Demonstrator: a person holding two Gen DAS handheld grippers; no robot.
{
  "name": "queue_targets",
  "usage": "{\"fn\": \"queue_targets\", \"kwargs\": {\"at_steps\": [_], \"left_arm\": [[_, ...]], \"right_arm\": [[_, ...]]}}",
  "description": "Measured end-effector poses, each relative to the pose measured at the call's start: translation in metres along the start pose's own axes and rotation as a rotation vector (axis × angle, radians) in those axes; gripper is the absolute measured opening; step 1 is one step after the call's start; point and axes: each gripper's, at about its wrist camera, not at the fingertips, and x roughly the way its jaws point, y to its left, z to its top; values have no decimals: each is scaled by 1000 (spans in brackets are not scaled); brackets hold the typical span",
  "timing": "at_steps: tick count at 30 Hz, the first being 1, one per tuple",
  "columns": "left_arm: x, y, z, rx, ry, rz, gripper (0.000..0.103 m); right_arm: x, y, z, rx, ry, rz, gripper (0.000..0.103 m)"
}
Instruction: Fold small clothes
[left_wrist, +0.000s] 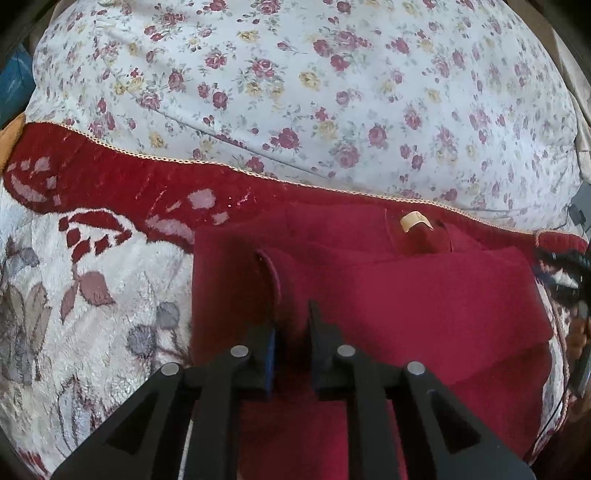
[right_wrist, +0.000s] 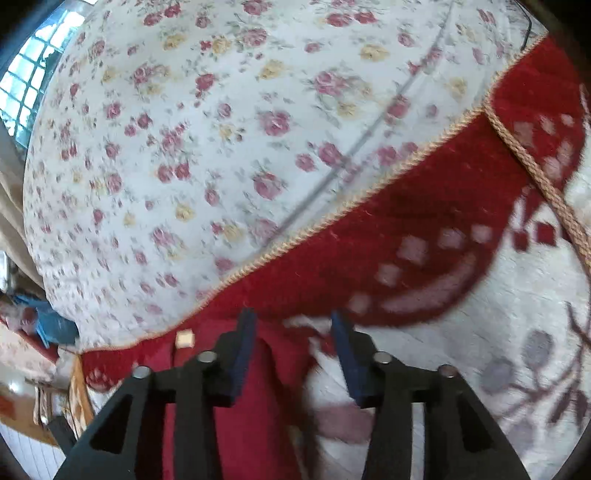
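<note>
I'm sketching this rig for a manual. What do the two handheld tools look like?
Both look alike: the left tool and right tool have matte black angular linkage arms with triangular cut-outs, round silver pins at the joints, and dark blue pads on the inner faces of the fingers. No cables or sleeves are visible.

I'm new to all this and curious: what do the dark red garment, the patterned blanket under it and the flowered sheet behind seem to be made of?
Dark red garment: looks like soft matte knit or fleece, with thick rounded folds and no shine.
Patterned blanket: plush pile, probably synthetic, fuzzy and faintly glinting, edged with braided tan cord.
Flowered sheet: thin smooth woven cloth, perhaps cotton, with a flat print and fine creases.
</note>
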Motion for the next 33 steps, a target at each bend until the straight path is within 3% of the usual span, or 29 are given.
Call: {"fn": "queue_targets", "kwargs": {"at_steps": [3, 5, 6, 7, 8, 10, 11, 12, 13, 14, 17, 18, 20, 21, 22, 23, 25, 28, 30, 31, 33], "left_arm": [[1, -1, 1, -6, 0, 2, 14], [2, -3, 0, 2, 3, 10, 14], [2, -4, -1, 7, 4, 12, 14], [2, -5, -2, 16, 5, 17, 14], [2, -5, -2, 18, 7, 15, 14], [2, -4, -2, 14, 11, 3, 20], [2, -3, -1, 14, 12, -10, 22], [2, -4, -1, 16, 13, -7, 22], [2, -4, -1, 19, 13, 1, 22], [3, -5, 0, 20, 15, 3, 22], [2, -5, 1, 17, 14, -1, 22], [2, -5, 1, 18, 15, 1, 22], [2, -5, 1, 15, 16, 5, 22], [1, -6, 0, 15, 15, 8, 22], [1, -6, 0, 16, 15, 7, 22], [0, -5, 0, 15, 16, 2, 21], [-6, -4, -4, 9, 19, -12, 21], [-11, -6, -10, 36, 23, -6, 21], [-6, -8, -12, 51, 35, 4, 21], [-4, -8, -12, 49, 42, 8, 21], [-6, -8, -11, 38, 38, 3, 21]], "right_arm": [[14, 3, -7, 1, 67, 53, 76], [35, 10, -9, -8, 106, 63, 77], [43, 15, -9, -26, 117, 66, 68], [46, 21, -8, -54, 94, 39, 36], [45, 23, -7, -68, 75, 30, 22], [30, 15, 0, -29, 4, 81, 22], [26, 11, 1, -19, -15, 58, 22], [22, 5, 1, 0, -30, 8, 30], [16, -6, -1, 45, -36, -21, 46], [10, -11, -4, 65, -36, -18, 52], [-7, -7, -23, 6, 31, 80, 60], [-11, -4, -31, -17, 52, 95, 69], [-9, 2, -47, -65, 102, 110, 74], [-4, 6, -57, -92, 138, 111, 70], [2, 10, -67, -126, 177, 87, 42], [2, 13, -73, -164, 180, 50, 22], [-18, 21, -78, -241, 120, 37, 12], [-44, 21, -85, -285, 85, 0, 11], [-28, 11, -89, -278, 166, -49, 12], [-23, 5, -90, -256, 183, -63, 19], [-31, -7, -83, -165, 155, -14, 30]]}}
